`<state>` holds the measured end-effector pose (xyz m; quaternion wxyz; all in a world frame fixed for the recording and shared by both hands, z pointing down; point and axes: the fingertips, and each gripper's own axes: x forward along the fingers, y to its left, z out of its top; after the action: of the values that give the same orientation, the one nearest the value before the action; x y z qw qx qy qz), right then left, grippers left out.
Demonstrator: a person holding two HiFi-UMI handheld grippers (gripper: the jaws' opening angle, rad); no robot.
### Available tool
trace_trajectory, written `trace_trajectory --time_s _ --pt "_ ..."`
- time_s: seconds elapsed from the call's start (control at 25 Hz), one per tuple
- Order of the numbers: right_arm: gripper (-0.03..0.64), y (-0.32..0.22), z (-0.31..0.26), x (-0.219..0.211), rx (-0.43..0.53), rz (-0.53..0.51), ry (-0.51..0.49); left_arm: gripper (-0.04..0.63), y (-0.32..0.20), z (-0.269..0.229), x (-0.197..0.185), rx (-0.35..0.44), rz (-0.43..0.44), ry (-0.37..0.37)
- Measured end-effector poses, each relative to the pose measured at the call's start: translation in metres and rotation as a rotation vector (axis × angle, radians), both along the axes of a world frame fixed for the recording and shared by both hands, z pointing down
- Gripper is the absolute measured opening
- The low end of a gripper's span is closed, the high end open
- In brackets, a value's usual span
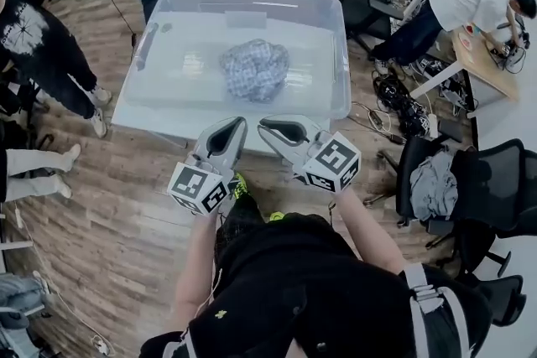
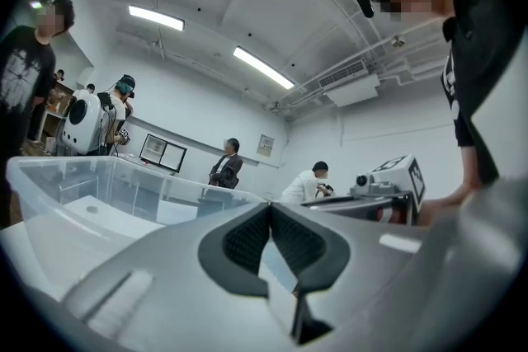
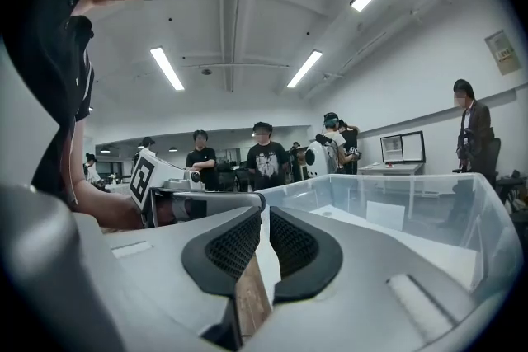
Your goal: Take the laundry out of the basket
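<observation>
— So, where has the laundry (image 1: 254, 69) got to?

— Down in the basket (image 1: 340, 71). It's one crumpled checked bundle, blue-grey and white, lying on the bottom roughly midway between the near and far walls, a touch right of centre. Nothing is touching it.

— And the two grippers?

— Both are outside, just off the basket's near edge, side by side with their noses toward it. The left gripper (image 1: 228, 132) has its jaws closed together and nothing between them; in the left gripper view the dark ribbed pads (image 2: 243, 243) meet at the tip. The right gripper (image 1: 279, 128) looks the same, with its pads (image 3: 235, 247) pressed together and empty.

— Are they close to one another?

— Very near, with the tips angled inward but apart. The marker cubes (image 1: 197, 187) sit at the back ends, over the person's forearms.

— What's around the basket?

— Wooden floor (image 1: 109, 214) on the near side. A few people (image 1: 38, 46) stand off the left edge. Past the far right corner someone in a white shirt (image 1: 470, 4) bends over a desk. Further right is a black office chair (image 1: 495, 180), with a grey garment (image 1: 432, 184) draped just beside it.
</observation>
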<state>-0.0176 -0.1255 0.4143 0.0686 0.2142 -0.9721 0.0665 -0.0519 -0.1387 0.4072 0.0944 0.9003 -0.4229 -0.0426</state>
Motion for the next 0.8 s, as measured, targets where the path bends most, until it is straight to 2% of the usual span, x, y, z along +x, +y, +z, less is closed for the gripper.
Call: trace_trajectory --time_s 0.28,0.8 --pt "0.025 -0.058 -0.014 -0.021 0.025 0.073 0.028 0.008 -0.061 -0.019 -0.023 0.037 0.061 0.011" --pt "0.026 -0.126 -0.020 -0.058 0.039 0.144 0.047 0.008 -0.129 -0.034 -0.052 0.064 0.145 0.026"
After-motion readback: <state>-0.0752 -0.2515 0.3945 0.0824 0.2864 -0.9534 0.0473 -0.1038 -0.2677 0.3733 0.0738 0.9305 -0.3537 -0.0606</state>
